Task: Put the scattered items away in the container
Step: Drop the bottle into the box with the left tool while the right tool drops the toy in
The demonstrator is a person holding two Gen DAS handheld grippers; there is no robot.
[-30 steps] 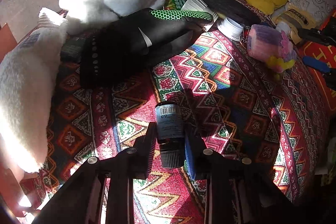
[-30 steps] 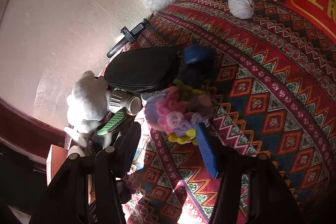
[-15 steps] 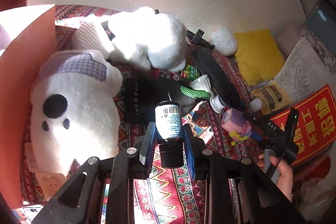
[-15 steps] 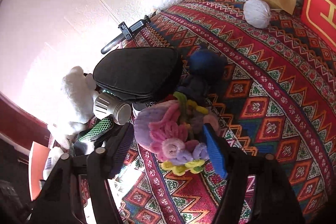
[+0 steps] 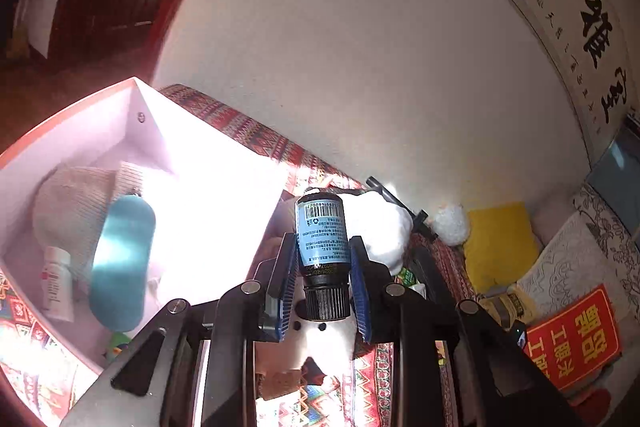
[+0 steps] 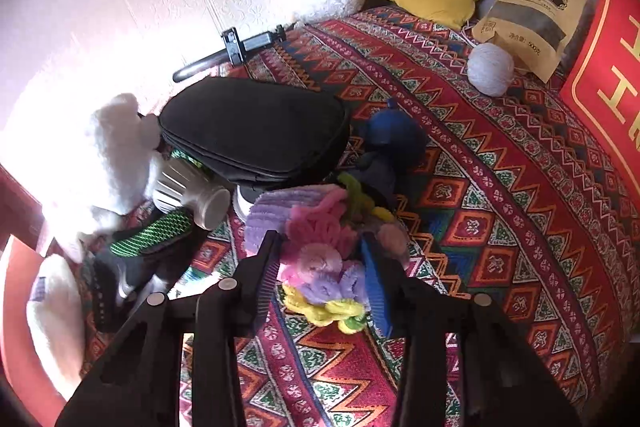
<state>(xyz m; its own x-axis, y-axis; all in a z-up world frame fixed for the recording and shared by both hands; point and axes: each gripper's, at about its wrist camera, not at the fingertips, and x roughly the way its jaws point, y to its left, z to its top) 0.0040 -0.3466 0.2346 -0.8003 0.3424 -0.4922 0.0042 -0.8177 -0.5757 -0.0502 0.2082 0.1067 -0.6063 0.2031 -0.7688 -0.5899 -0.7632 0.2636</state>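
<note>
Bottle lifted off the bed and carried to the box; right gripper closing on the plush.

The left gripper [image 5: 322,281] stays clamped on the small dark bottle [image 5: 321,241] (blue label, ribbed cap nearest the camera), which a second ago lay low over the patterned bedspread [image 6: 500,195] and now hangs just right of the white box [image 5: 168,131], so release looks imminent. The right gripper [image 6: 320,277] has its jaws closing around the pink-and-purple chenille bouquet [image 6: 320,247], near centre on the bed.
</note>
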